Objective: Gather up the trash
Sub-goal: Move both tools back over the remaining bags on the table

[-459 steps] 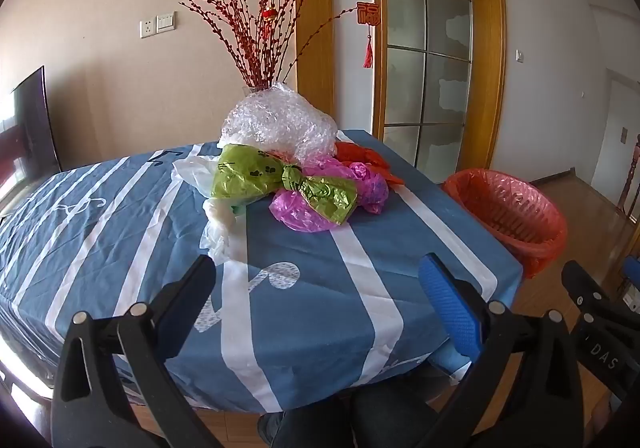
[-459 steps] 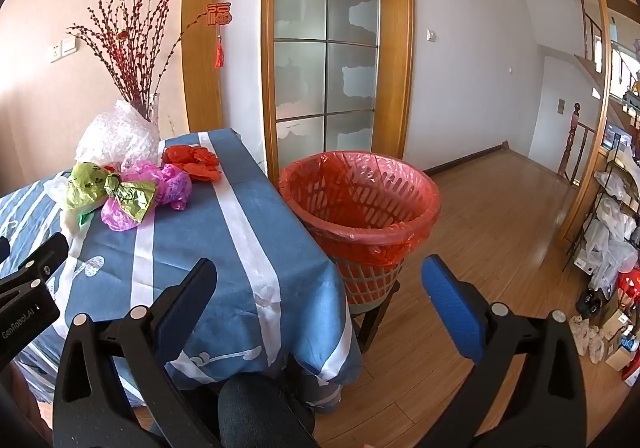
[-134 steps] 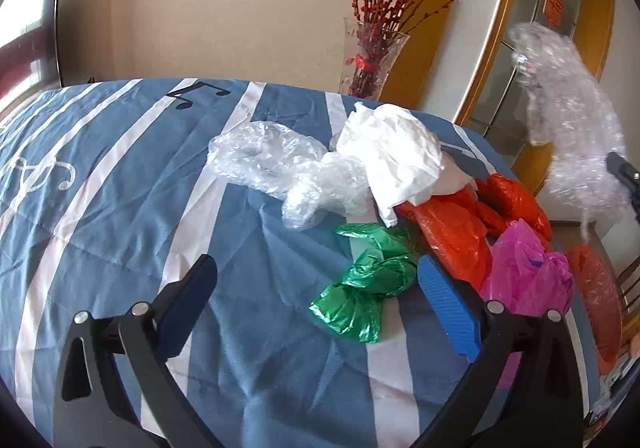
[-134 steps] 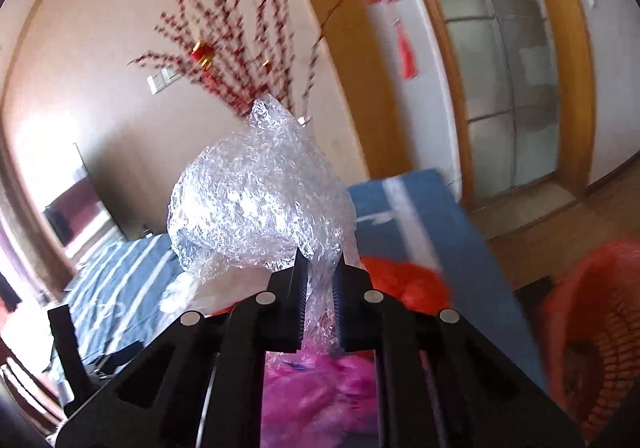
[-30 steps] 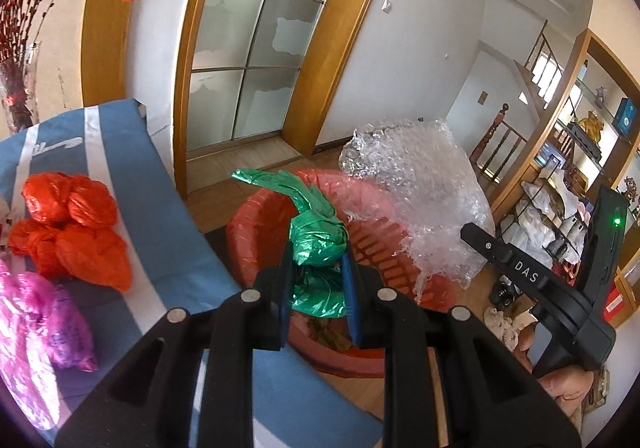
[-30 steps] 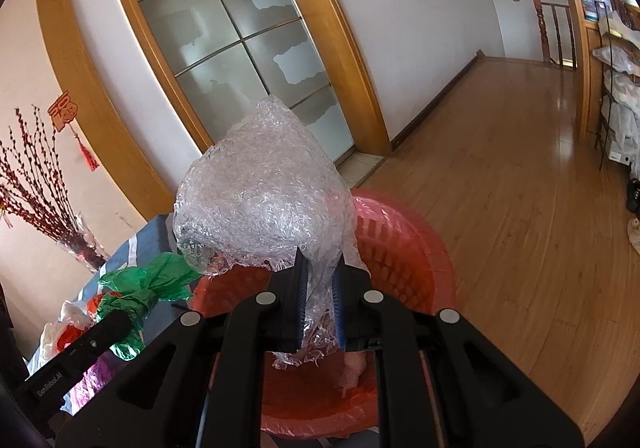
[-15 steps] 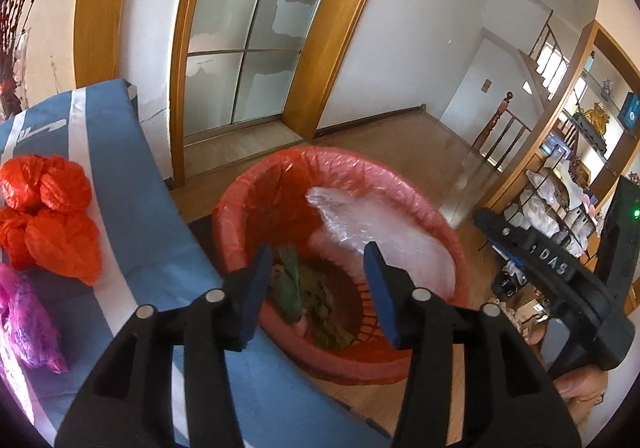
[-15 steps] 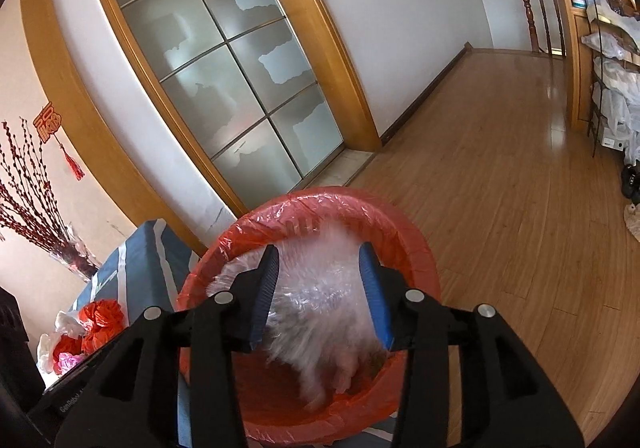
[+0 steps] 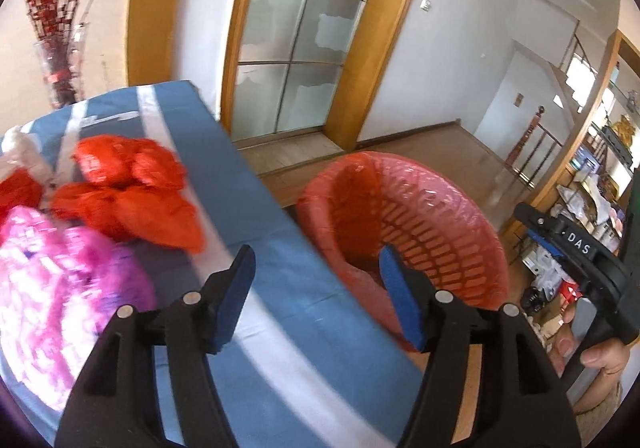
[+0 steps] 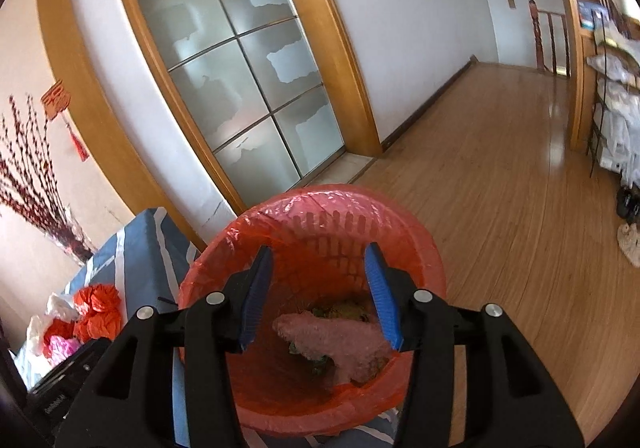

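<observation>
Red-lined basket (image 10: pixel 416 244), crumpled bubble wrap (image 10: pixel 336 336) inside

Our left wrist view looks forward and down along its gripper (image 9: pixel 316 288), from above the table (image 9: pixel 280 268) edge, facing the bin (image 9: pixel 400 224) beside it and the glass door (image 9: pixel 296 36) beyond. Our right wrist view (image 10: pixel 318 288) sits nearer, almost over the bin (image 10: pixel 312 216), looking steeply into it. Both share the bin, the door, the table corner (image 10: pixel 136 248) and the red bags (image 9: pixel 132 188) (image 10: pixel 96 312). Each catches the other gripper at its edge.
</observation>
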Action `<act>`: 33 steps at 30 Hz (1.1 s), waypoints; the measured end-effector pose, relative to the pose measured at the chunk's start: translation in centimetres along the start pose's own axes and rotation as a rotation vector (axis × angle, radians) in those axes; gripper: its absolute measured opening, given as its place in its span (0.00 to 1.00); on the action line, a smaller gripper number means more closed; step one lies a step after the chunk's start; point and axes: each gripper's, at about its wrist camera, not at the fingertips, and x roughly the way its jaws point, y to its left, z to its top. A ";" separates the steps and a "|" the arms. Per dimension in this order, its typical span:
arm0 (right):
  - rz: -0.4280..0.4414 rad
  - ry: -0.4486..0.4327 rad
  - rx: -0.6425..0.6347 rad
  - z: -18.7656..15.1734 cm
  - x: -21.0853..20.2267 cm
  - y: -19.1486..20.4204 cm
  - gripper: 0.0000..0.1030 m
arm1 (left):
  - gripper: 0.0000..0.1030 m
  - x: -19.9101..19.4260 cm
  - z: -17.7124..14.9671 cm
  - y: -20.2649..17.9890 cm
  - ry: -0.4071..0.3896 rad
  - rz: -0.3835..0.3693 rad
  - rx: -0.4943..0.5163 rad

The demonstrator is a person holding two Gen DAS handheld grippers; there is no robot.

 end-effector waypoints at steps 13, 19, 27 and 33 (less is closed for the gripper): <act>0.075 -0.095 -0.170 -1.2 -2.2 6.9 0.90 | 0.75 -7.1 -2.1 8.9 -0.091 0.212 -0.082; 0.158 -0.051 -0.266 -3.0 -1.8 12.0 0.90 | 0.77 -11.1 -3.9 15.1 -0.128 0.341 -0.193; 0.306 0.057 -0.407 -7.1 -1.6 19.0 0.90 | 0.78 -15.1 -6.0 20.5 -0.154 0.481 -0.270; 0.405 0.188 -0.441 -10.3 0.0 23.0 0.84 | 0.78 -16.4 -7.1 22.7 -0.157 0.514 -0.315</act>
